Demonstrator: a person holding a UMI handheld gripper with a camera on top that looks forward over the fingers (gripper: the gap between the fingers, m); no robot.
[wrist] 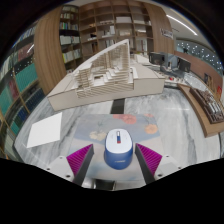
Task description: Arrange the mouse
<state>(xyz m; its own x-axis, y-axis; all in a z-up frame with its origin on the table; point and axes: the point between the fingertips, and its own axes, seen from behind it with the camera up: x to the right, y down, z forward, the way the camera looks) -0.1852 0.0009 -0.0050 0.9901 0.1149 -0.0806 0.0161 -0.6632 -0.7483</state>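
A mouse (118, 148), white on top with a blue body and a blue wheel, lies on the light table (170, 135) between my two fingers. My gripper (116, 160) is open, with its magenta pads (82, 158) out at either side of the mouse. A gap shows between each pad and the mouse, wider on the left. The mouse's rear end is hidden below the gripper body.
A mat with coloured shapes (138, 124) lies just ahead of the mouse. A white sheet (50, 132) lies ahead left. A large pale wooden model (105, 75) stands beyond on the table. Bookshelves (60, 40) line the left, desks (195, 80) the right.
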